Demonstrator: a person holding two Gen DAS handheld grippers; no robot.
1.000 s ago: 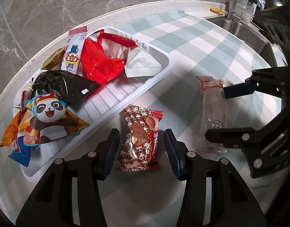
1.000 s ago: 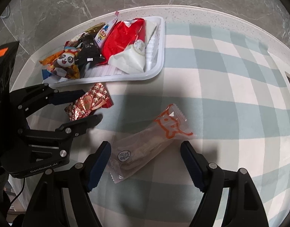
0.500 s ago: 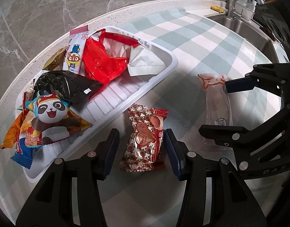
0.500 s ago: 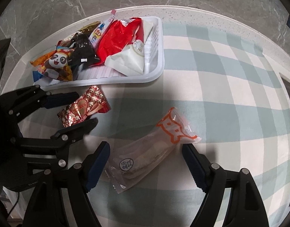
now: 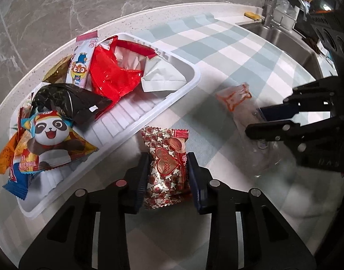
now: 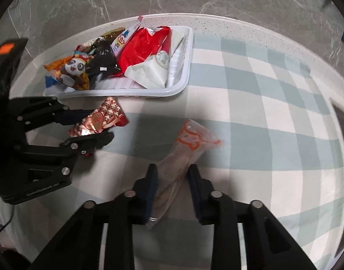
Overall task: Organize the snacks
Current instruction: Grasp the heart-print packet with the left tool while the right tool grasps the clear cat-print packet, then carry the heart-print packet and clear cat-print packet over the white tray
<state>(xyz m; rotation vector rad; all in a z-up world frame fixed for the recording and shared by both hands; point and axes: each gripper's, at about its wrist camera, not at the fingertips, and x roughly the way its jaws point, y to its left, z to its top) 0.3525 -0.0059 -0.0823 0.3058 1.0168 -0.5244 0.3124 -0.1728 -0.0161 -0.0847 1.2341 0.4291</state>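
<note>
A white tray holds several snack packets, among them a panda packet and a red bag; the tray also shows in the right wrist view. My left gripper has closed on a red heart-print packet lying on the checked cloth beside the tray, also seen in the right wrist view. My right gripper has closed on a clear packet with an orange cat print, seen in the left wrist view.
A steel sink with a tap lies at the far right. The round counter's edge curves behind the tray, with grey marble floor beyond. The checked cloth stretches right of the packets.
Both grippers have closed in from wide open: the left onto the heart-print packet, the right onto the clear cat-print packet, which has shifted and blurred.
</note>
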